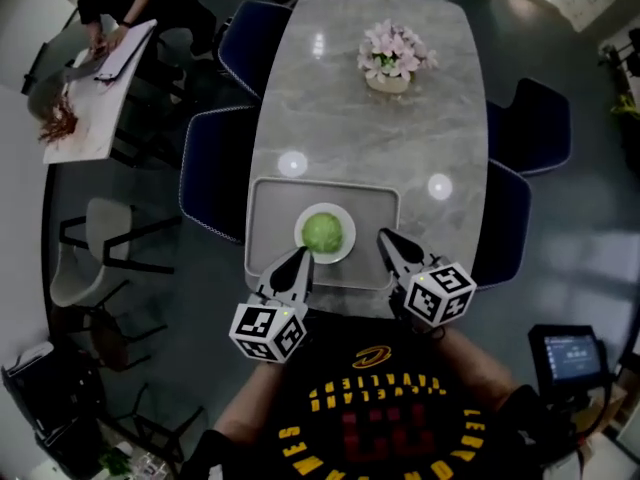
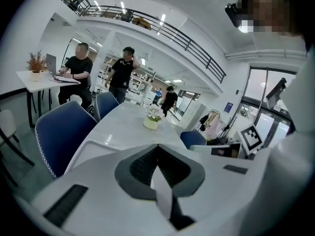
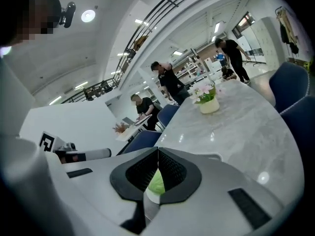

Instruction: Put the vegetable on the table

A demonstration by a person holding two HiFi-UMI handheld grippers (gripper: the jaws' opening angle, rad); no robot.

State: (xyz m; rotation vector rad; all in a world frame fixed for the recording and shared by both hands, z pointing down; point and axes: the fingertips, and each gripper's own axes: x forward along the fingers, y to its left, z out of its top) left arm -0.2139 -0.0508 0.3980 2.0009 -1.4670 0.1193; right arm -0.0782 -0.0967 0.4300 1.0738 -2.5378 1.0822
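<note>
A round green vegetable [image 1: 323,232] lies on a white plate [image 1: 349,232], which stands on a grey tray [image 1: 270,208] at the near end of the marble table [image 1: 370,128]. My left gripper [image 1: 303,256] is shut, and its tip sits at the plate's near left rim. My right gripper [image 1: 383,235] is also shut, just right of the plate and over the tray. In the right gripper view the vegetable [image 3: 156,183] shows below the closed jaws of the right gripper [image 3: 158,150]. Nothing is held by the left gripper [image 2: 157,146], seen here in its own view.
A pot of pink flowers [image 1: 392,58] stands at the table's far end. Blue chairs [image 1: 210,168] flank the table on both sides. A white side table [image 1: 100,88] with a seated person is at the far left. A small screen [image 1: 570,353] is at the near right.
</note>
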